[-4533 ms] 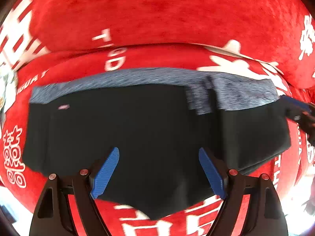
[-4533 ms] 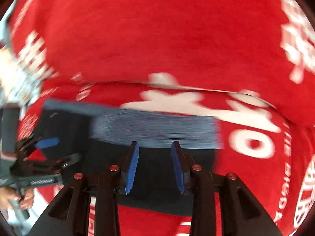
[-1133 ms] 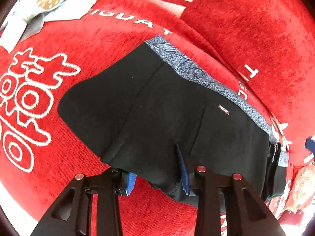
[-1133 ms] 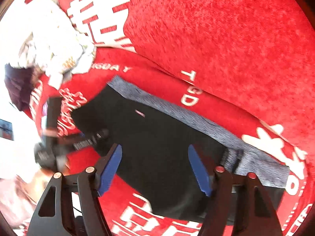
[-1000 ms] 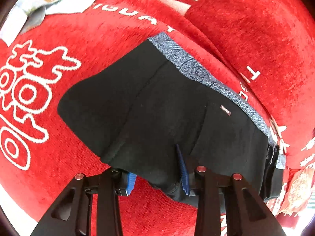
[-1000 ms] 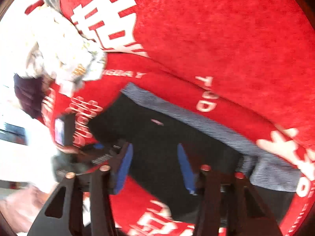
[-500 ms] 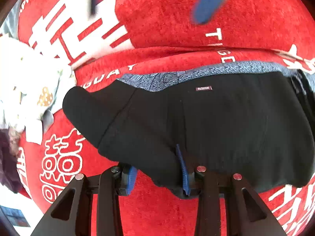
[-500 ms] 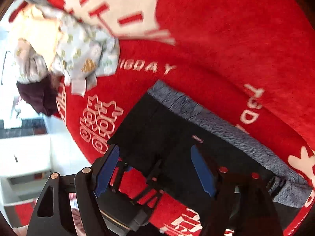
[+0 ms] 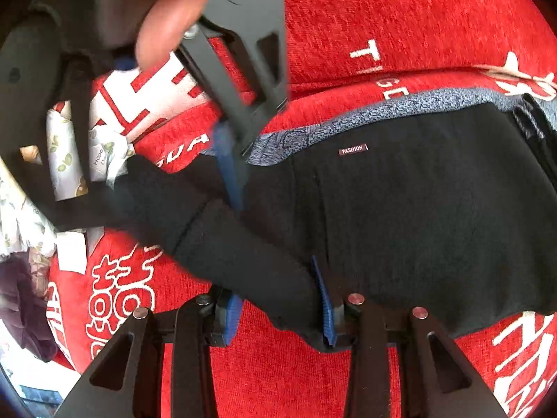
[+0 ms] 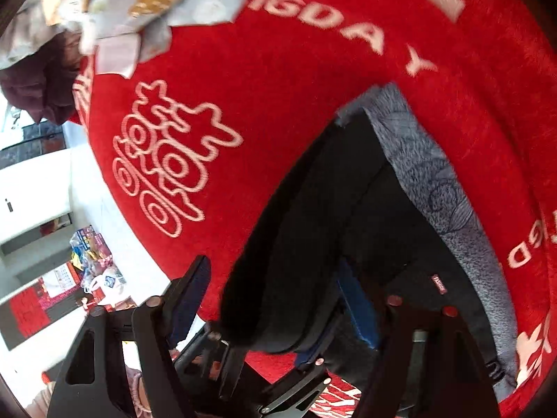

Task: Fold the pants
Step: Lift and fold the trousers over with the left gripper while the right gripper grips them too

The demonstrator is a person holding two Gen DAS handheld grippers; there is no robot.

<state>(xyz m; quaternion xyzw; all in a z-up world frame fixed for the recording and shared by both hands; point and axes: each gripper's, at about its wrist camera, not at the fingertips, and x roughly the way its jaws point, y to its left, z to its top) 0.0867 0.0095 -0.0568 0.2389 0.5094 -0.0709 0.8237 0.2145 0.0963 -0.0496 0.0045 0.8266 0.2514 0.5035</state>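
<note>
Blue fingers (image 9: 322,299) of the left gripper (image 9: 276,308) are closed partway on a bunched fold of the black pants (image 9: 400,216), the cloth pinched between them at the hem. Those of the right gripper (image 10: 275,299) stand wide apart over the same raised edge, holding nothing; one blue finger (image 10: 358,304) touches the fabric from above. Largest of all is the red sofa (image 10: 278,80), plush and printed with white characters and letters, its back cushion (image 9: 417,17) rising behind the seat. On the seat lie the pants, spread flat to the right, with a blue-grey patterned waistband (image 9: 365,118) along the far edge and a small "FASHION" label (image 9: 353,149) just below it. A heap of pale printed clothes (image 10: 132,3) sits at the sofa's end, with a dark purplish garment (image 10: 38,76) beside it.
</note>
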